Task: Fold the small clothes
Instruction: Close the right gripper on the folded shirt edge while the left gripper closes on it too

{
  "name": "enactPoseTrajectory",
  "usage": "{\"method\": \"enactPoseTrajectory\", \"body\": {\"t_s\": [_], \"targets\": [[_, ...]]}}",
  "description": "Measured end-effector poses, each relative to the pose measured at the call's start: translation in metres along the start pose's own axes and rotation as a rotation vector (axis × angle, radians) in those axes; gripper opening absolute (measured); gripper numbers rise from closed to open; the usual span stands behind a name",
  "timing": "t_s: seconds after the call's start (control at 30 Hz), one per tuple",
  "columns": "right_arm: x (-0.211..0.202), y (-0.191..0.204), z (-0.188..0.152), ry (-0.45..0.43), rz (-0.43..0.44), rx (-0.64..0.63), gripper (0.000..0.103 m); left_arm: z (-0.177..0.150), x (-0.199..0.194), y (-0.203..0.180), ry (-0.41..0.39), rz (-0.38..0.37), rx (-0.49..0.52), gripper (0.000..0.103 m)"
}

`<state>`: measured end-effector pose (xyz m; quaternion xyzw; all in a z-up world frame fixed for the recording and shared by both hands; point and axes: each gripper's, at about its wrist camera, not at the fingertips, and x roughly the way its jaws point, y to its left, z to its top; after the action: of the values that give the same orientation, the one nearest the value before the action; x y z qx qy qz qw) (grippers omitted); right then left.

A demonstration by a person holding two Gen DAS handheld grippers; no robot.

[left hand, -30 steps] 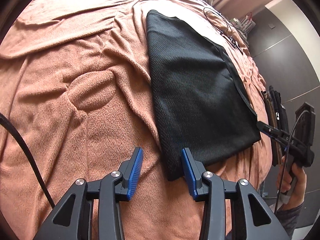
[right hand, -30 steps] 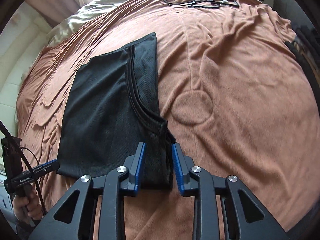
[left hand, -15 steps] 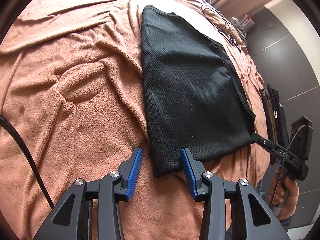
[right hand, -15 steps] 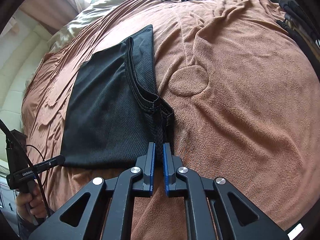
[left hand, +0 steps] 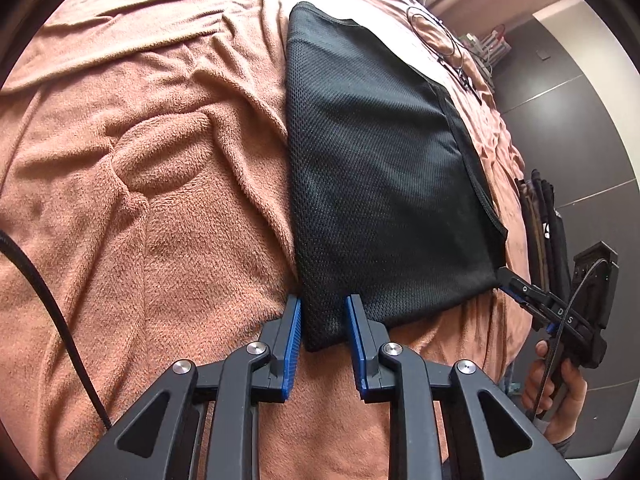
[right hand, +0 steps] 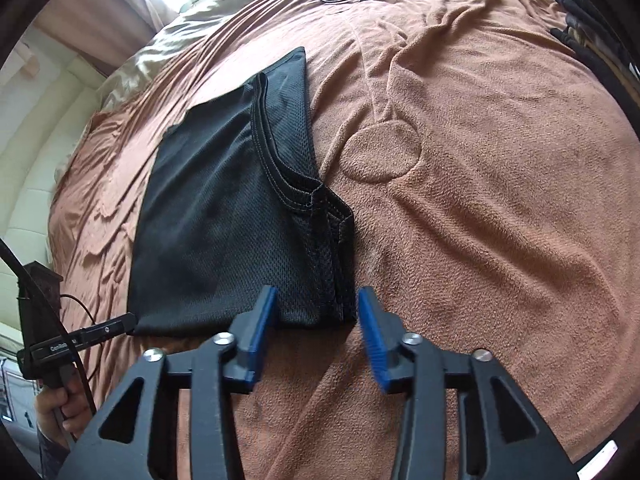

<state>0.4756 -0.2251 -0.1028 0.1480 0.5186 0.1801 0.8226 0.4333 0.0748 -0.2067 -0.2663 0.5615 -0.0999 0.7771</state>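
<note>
A black mesh garment (left hand: 384, 176) is lying folded into a flat, roughly rectangular panel on a bed covered by a fuzzy, wrinkled terracotta blanket (left hand: 160, 208). Stitched hem bands are running along its right edge. The left hand-held gripper (left hand: 323, 320) is sitting at the near left corner, its blue ribbed pads (left hand: 294, 340) spread to either side of the fabric without pinching it. The right hand-held gripper (right hand: 318, 312) is hovering released at the near right corner, pads wide apart beside the layered hems.
</note>
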Motion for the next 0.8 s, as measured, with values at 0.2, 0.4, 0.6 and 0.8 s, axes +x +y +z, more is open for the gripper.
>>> {"method": "enactPoseTrajectory", "body": {"t_s": [0.2, 0.4, 0.6, 0.8], "targets": [[-0.002, -0.017, 0.005, -0.009, 0.084, 0.054, 0.042, 0.004, 0.003, 0.001, 0.002, 0.002, -0.010, 0.024], [0.004, -0.030, 0.009, -0.002, 0.153, 0.108, 0.042, 0.007, 0.004, 0.002, 0.000, 0.003, -0.010, 0.024], [0.017, -0.034, 0.016, 0.012, 0.147, 0.137, 0.041, 0.010, 0.008, 0.006, 0.000, -0.024, -0.035, 0.024], [0.026, -0.032, 0.020, 0.031, 0.155, 0.181, 0.013, 0.011, 0.006, 0.008, -0.011, -0.034, -0.051, 0.009]]}}
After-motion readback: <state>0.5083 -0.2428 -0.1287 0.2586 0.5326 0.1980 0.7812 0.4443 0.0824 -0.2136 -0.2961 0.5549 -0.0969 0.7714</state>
